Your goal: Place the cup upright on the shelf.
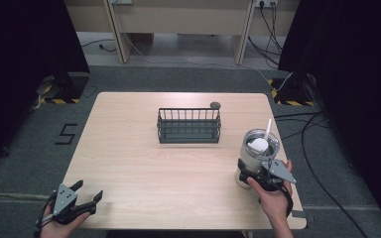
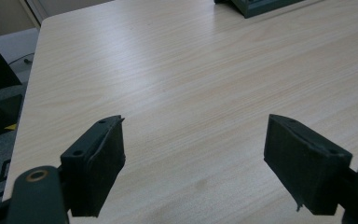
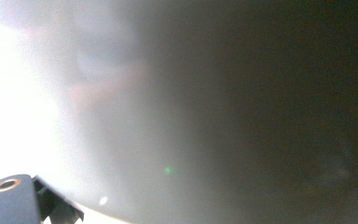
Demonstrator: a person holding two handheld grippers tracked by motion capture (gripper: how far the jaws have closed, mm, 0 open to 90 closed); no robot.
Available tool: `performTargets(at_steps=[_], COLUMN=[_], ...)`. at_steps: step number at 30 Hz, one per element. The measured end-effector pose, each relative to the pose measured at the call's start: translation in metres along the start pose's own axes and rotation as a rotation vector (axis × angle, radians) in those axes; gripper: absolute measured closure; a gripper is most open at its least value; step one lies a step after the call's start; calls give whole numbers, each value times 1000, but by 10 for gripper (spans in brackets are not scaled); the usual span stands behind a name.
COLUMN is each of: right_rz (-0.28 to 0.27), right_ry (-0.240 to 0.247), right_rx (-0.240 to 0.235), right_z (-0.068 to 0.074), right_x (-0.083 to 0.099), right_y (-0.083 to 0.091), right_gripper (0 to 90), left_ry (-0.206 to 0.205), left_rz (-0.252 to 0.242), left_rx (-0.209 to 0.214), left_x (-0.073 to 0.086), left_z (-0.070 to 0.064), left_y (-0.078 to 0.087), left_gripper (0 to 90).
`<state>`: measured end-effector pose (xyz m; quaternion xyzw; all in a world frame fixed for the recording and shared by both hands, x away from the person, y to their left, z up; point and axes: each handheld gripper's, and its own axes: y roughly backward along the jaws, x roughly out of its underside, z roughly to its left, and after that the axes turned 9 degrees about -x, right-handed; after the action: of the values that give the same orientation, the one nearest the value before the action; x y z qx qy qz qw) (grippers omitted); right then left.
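High view shows the right hand-held gripper (image 1: pixel 250 173) clamped low on a lidded tumbler (image 1: pixel 259 151) near the desk's (image 1: pixel 129 148) right edge; the tall cup could tip. The left hand-held gripper (image 2: pixel 193 154) rests open, idle, at the near left.

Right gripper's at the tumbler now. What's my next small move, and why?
Probably lift the tumbler slightly and start toward the wire basket. The right gripper already sits around its lower body, the basket looks empty, and the left gripper waits open, far off.
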<state>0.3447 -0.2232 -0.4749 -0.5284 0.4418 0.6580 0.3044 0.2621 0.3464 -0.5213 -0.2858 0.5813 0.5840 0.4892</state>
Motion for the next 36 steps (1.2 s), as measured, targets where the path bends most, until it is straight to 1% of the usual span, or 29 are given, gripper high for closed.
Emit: performTargets(at_steps=[6,10,16,23,30,36], right_rz=[-27,-49,-72,-98,-111,-118], right_ry=[10,7,9,12,23,18], right_rx=[7,15,18,16,11,4], right_z=[0,-1,-1,1,3,6], right_x=[-11,-20,-32,-46,-60,-68], right_y=[5,7,8,3,-4,-11], right_gripper=[103,103,103,103,103,103], left_ry=[2,3,4,7,7,6], left_rz=[-2,-4,-5,-9,-9,-9], left_rx=[-5,-8,-9,-12,-11,-12], left_x=[0,0,0,-1,0,0], left_z=[0,0,1,1,1,1], left_y=[0,1,1,2,2,2], left_gripper=[196,197,198,200,201,202])
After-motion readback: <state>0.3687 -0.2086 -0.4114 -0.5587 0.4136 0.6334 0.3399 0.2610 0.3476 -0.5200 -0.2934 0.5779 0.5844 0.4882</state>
